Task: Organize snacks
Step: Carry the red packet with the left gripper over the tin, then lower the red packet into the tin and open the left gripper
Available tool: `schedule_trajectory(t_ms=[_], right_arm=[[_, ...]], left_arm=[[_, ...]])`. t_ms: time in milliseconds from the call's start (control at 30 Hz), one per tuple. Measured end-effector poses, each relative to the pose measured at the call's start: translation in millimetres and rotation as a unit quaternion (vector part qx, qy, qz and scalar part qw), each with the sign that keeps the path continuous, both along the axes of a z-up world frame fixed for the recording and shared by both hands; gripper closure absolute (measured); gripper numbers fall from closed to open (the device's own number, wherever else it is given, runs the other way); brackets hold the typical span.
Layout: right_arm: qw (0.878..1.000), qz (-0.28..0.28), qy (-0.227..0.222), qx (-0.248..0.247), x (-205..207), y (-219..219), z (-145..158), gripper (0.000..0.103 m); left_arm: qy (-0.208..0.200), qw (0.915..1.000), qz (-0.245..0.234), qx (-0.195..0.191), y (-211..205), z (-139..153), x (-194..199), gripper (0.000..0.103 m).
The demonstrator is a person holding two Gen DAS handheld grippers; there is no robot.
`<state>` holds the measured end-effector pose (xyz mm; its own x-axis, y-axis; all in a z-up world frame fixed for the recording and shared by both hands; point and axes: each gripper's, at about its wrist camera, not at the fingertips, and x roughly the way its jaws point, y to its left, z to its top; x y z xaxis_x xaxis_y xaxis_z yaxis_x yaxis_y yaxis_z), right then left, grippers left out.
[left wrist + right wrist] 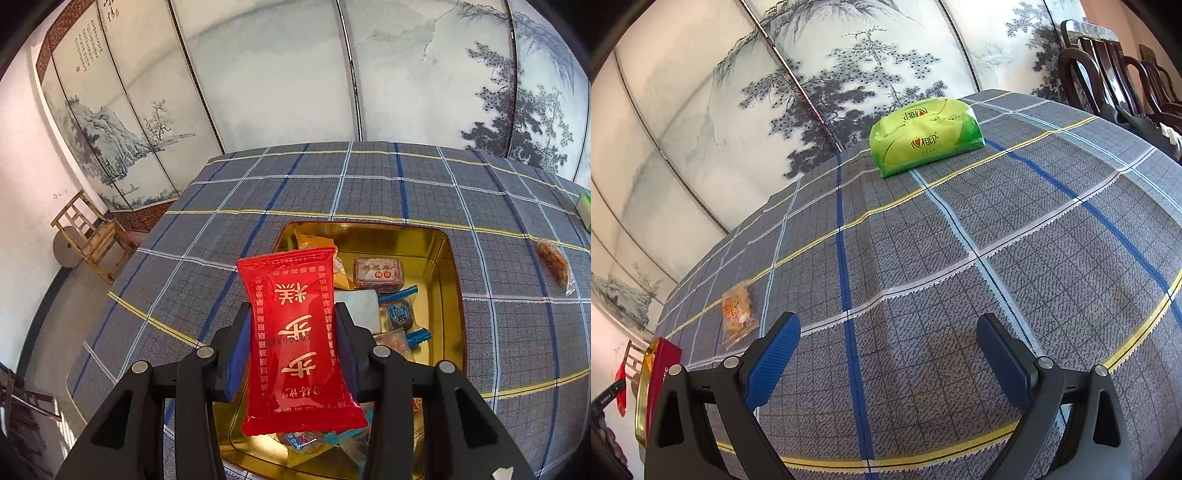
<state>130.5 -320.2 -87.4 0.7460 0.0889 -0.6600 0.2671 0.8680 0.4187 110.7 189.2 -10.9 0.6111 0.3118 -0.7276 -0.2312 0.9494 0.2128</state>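
While hanging over the gold tin near the table's middle, clamped between the left gripper's fingers: a glossy red packet with gold characters, sealed and plump. Well along, by the look of it, with several wrapped snacks already in the tin. Left out: an orange snack bag toward the far edge, beyond the right gripper, fingers wide apart, nothing between.
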Motion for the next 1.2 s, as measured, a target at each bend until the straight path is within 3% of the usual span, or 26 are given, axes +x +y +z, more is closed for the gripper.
schedule_trajectory(t_ms=[900,1200], right_arm=[[1.000,-0.003,0.002,-0.003,1.5,2.0,0.3,0.006],[1.000,-0.003,0.002,-0.004,1.9,2.8,0.5,0.005]], left_arm=[[0.045,0.9986,-0.005,-0.025,15.6,-50.1,-7.8,0.064],[0.044,0.9988,-0.004,-0.020,14.7,-53.4,-7.7,0.064]])
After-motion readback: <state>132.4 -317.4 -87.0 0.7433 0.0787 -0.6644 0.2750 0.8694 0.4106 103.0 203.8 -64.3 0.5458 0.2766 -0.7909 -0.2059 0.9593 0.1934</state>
